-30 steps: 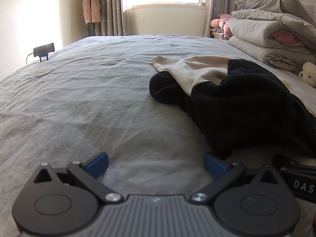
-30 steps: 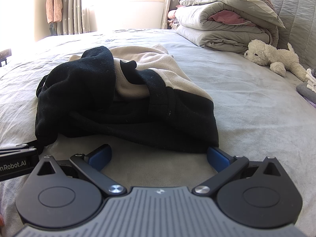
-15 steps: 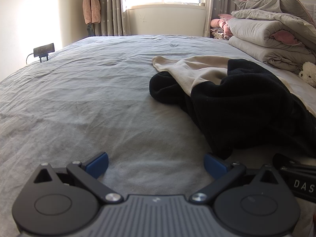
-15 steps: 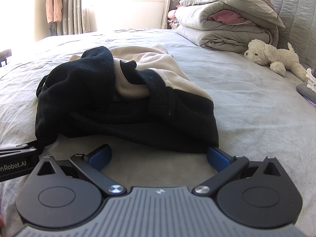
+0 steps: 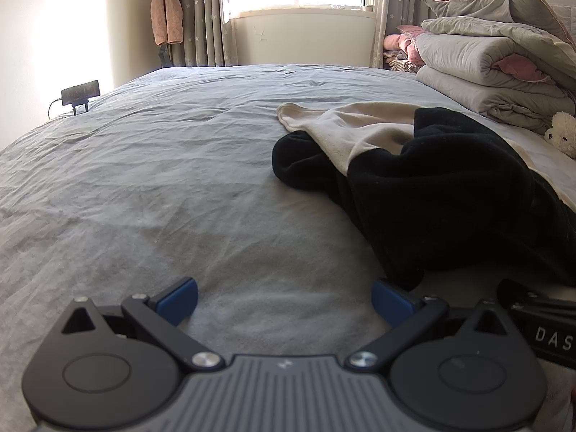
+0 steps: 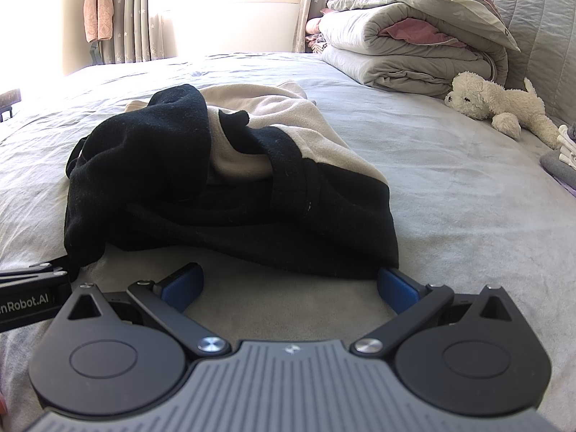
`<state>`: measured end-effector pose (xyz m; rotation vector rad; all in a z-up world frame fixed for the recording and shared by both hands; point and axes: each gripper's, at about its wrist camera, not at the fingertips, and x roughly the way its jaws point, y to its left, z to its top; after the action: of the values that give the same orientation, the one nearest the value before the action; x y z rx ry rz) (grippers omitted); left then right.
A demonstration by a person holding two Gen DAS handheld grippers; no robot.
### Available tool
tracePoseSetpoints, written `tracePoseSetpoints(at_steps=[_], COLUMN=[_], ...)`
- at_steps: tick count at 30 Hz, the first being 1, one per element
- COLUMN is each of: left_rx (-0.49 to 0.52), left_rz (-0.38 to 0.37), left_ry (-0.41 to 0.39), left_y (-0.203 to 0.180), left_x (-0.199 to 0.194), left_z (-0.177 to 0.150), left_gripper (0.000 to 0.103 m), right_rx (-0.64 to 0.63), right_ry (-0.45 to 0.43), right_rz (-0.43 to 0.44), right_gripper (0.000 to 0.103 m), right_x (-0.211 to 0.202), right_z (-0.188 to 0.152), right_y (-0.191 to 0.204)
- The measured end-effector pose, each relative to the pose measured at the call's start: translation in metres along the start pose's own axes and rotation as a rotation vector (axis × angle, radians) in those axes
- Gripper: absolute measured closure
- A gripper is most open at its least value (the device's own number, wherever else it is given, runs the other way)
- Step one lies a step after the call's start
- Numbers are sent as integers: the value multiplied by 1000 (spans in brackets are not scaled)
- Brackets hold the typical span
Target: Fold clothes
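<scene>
A crumpled black and beige garment lies in a heap on the grey bed. In the left wrist view the same garment fills the right side. My right gripper rests low on the sheet just in front of the heap's near hem, open, with its right blue pad close to the black cloth. My left gripper is open over bare sheet, left of the heap, its right pad near the hem. Nothing is held between either pair of fingers.
Folded grey and pink quilts are stacked at the far right by the headboard. A white plush dog lies beside them. Small folded items sit at the right edge. A dark device stands at the bed's far left. Curtains and a window lie beyond.
</scene>
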<state>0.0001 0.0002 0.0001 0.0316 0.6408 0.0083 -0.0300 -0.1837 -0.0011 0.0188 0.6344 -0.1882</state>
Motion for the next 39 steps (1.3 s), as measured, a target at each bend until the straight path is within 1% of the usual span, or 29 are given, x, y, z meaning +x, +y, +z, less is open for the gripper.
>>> tracePoseSetpoints(at_steps=[20,27,29,32,39], left_rx=[6,4,2,0,2], left_rz=[3,2,0,-2,1], left_ry=[1,-1,-1,-1,-1], left_y=[-1,-1,-1,0,-1], left_x=[1,2,2,1,1], left_z=[0,-1,-1,-1,-1], left_gripper=[0,0,0,0,0], right_rx=[5,-65,-58,-16,7], right_ry=[-1,-15,-9,8,15], right_rz=[6,-50,-44,-12,7], right_gripper=[0,0,0,0,0], right_x=[0,-3,-1,4,6], right_z=[-1,-1,0,2,4], right_y=[-1,11,8,1,-1])
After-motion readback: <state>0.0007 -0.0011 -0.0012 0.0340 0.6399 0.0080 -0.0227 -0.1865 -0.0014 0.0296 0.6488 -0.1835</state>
